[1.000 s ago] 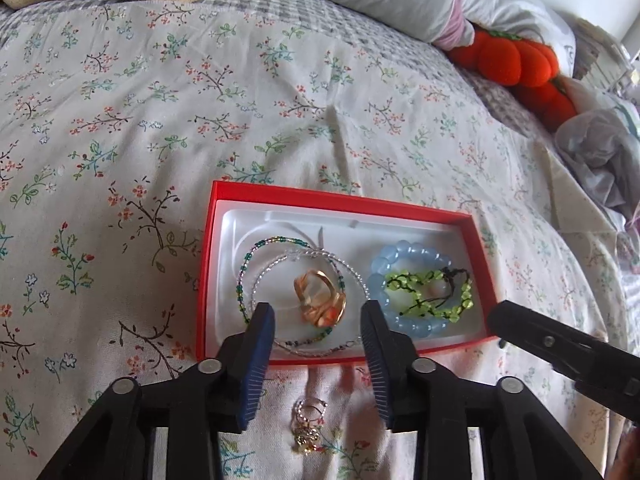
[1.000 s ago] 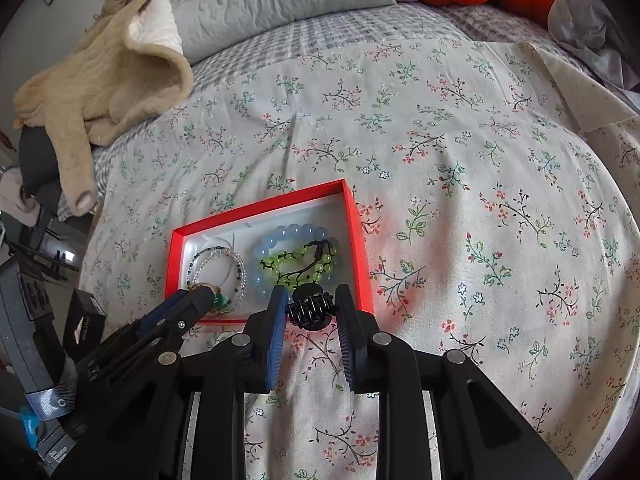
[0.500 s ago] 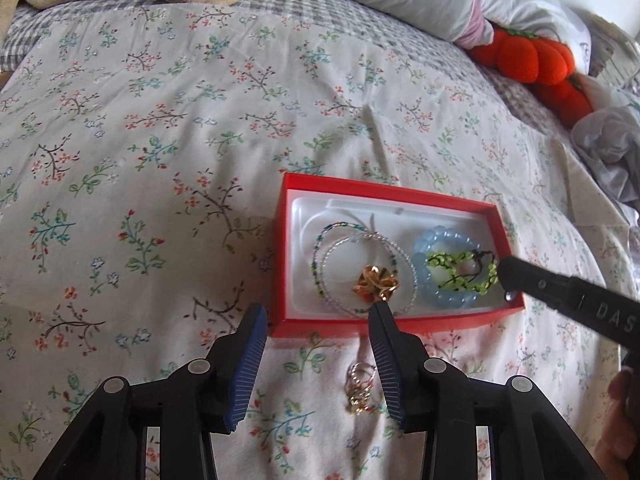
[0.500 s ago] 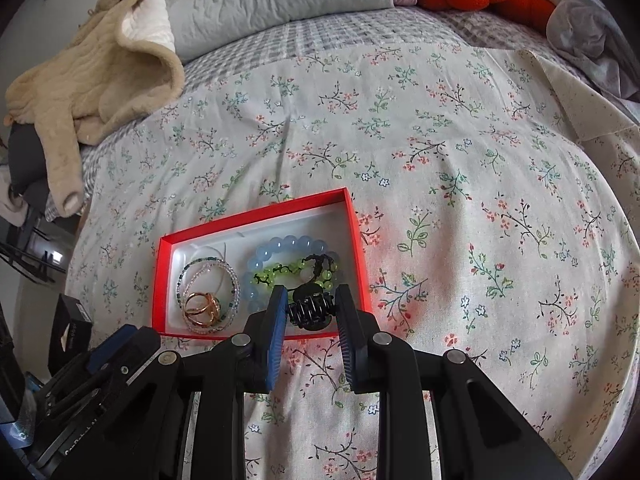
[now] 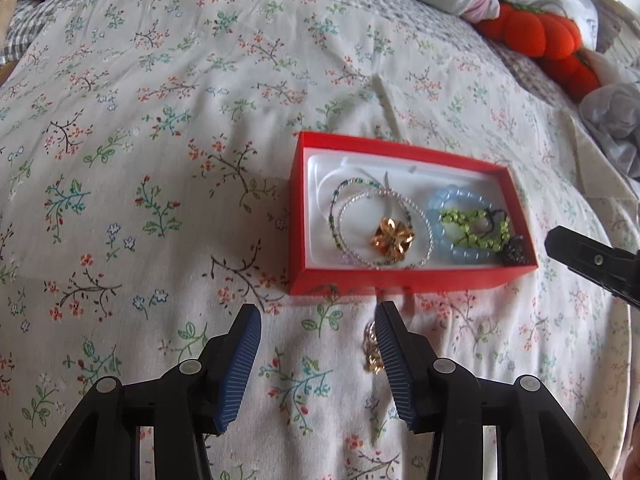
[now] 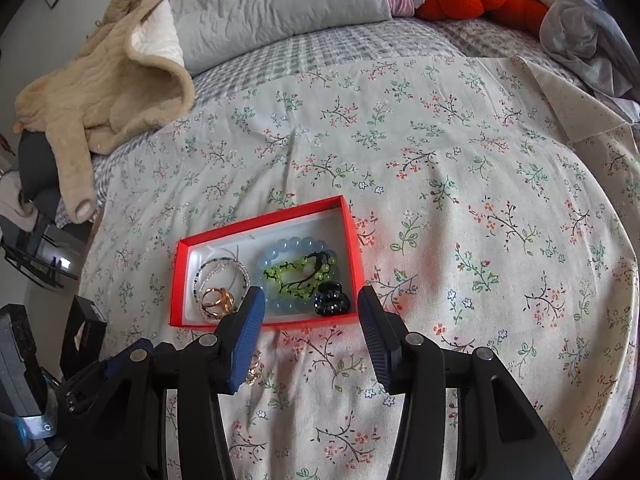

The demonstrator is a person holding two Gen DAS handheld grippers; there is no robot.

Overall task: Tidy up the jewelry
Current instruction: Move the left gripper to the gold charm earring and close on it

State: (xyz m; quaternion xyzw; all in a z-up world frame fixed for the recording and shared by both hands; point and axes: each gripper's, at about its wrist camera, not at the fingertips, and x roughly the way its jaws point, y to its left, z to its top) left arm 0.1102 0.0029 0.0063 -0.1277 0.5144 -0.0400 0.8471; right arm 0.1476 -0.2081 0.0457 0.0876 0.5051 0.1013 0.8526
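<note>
Right gripper (image 6: 310, 310) spread, empty; left gripper (image 5: 318, 330) spread too. Hair clip (image 6: 332, 300) in red box (image 5: 400, 278) with bracelets; earrings (image 5: 372, 354) on bed at box's 6 o'clock, left to collect.

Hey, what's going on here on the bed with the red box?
Someone is sorting jewelry with two hand-held grippers. The red cardboard box holds beaded bracelets, a gold flower piece and a black hair claw clip. Both the left hand-held gripper and right hand-held gripper are open and empty. Small gold rings lie outside on the floral bedsheet.
</note>
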